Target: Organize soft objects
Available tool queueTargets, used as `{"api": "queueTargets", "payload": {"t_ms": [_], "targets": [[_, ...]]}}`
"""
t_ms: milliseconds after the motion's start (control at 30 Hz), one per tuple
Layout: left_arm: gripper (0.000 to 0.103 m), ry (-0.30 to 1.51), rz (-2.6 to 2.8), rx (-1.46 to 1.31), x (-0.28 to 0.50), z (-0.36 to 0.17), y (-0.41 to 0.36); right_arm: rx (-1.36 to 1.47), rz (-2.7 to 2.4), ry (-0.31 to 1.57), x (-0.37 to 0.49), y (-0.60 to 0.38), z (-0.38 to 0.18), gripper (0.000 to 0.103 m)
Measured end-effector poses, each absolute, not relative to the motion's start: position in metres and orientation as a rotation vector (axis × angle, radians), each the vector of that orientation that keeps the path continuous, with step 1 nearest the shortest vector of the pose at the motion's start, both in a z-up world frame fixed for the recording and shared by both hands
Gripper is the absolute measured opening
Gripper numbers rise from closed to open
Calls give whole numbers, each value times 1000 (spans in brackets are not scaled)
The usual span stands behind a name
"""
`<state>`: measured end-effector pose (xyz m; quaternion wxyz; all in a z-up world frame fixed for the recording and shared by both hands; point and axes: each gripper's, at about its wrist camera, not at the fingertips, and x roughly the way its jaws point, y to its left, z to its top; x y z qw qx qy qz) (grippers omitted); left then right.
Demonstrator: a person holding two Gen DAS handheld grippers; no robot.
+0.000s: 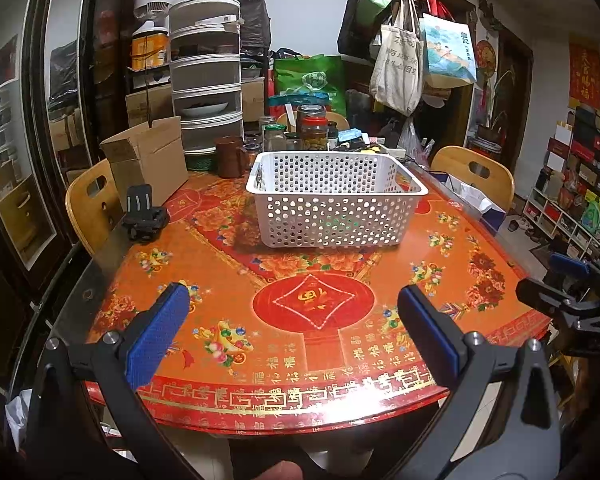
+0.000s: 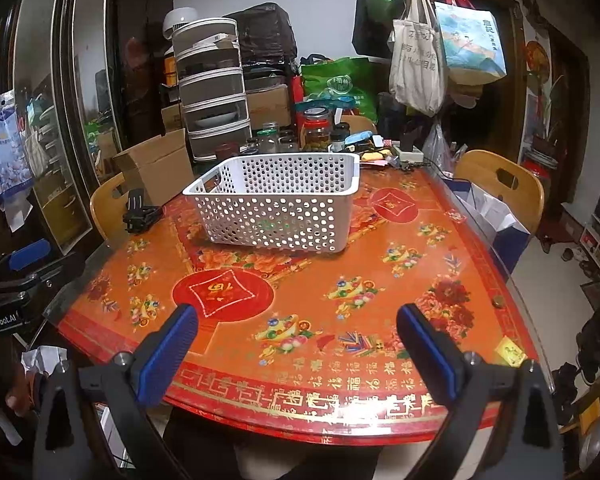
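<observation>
Fingers first: the left gripper (image 1: 292, 328) is spread wide, blue pads (image 1: 156, 340) apart, nothing held between them, poised over the near edge of the table (image 1: 440, 280). The right gripper (image 2: 296, 348) is likewise wide and empty, above the same near edge, further to the right. In the left wrist view it is glimpsed at the far right; in the right wrist view the left one is glimpsed at the far left.

Beyond the fingers, only patterned red tabletop is seen, bare up to the white perforated basket (image 1: 336, 200), which is set near the middle. Something faintly green is glimpsed through its holes, but what it is cannot be told. Left of the basket a small black strap-like item (image 1: 144, 216) is lying near the table's edge, just in front of an open cardboard box (image 1: 148, 156). Jars (image 1: 312, 128) are crowded behind.

No soft objects can be made out on the table. Whether sorting is finished or not yet begun cannot be judged with confidence.
</observation>
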<state>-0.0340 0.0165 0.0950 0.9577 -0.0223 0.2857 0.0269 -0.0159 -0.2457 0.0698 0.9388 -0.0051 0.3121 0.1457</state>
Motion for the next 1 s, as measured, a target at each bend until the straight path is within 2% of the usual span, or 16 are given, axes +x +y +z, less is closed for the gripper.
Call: {"api": "queueTargets", "payload": {"t_ms": [1000], "targets": [[103, 589, 50, -46, -30, 90, 23, -9, 289, 639, -18, -251, 71, 100]]}}
